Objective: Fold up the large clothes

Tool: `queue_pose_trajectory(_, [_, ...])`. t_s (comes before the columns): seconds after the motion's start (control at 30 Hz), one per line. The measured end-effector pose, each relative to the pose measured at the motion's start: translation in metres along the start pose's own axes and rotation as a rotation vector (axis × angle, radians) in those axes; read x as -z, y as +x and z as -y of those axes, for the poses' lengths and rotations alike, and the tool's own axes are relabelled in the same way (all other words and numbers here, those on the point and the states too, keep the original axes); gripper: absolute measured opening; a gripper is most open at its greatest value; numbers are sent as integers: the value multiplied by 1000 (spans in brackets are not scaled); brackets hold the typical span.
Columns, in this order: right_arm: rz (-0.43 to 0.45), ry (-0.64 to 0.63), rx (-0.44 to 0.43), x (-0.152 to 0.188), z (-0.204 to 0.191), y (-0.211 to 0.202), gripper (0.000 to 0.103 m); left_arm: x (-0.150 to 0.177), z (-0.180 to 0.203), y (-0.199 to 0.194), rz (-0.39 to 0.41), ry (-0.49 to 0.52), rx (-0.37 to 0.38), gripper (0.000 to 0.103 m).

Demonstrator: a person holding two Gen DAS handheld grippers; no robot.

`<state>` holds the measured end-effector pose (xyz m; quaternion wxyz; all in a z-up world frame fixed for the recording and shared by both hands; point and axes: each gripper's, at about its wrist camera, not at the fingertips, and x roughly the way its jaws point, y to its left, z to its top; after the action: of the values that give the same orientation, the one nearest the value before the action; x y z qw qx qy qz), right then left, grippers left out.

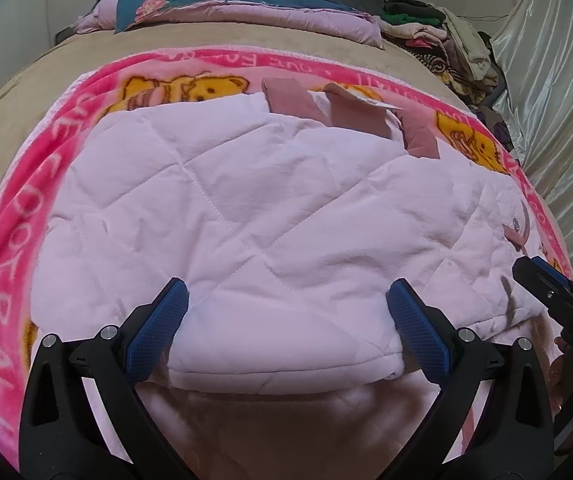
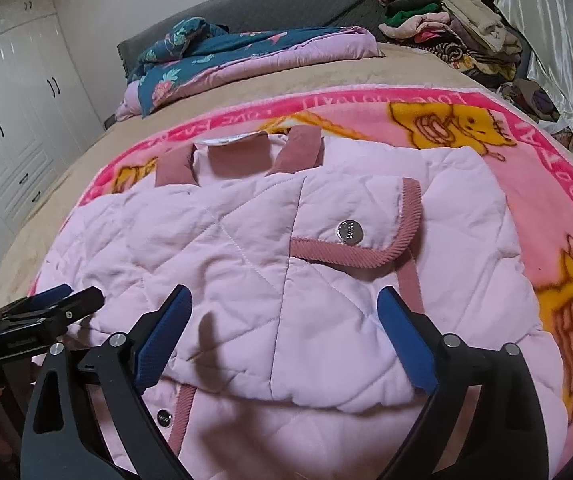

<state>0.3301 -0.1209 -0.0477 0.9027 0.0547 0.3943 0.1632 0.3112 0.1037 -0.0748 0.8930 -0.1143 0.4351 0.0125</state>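
A pale pink quilted jacket with dusty-rose corduroy trim lies folded on a pink cartoon-bear blanket. It also shows in the right wrist view, with a flap pocket and a silver snap. My left gripper is open and empty, jaws wide apart just above the jacket's near folded edge. My right gripper is open and empty above the jacket's near part. The right gripper also shows at the right edge of the left wrist view. The left gripper shows at the left edge of the right wrist view.
The blanket lies on a tan bed cover. A teal floral quilt and a grey headboard are at the far end. A heap of clothes sits far right by a satin curtain. White wardrobes stand left.
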Motion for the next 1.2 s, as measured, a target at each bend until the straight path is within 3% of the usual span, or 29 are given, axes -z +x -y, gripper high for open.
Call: queue_pose_trajectory(1.2, [128,-16,20,9,3,-93,98,-5,18,-82,158,24,18,95])
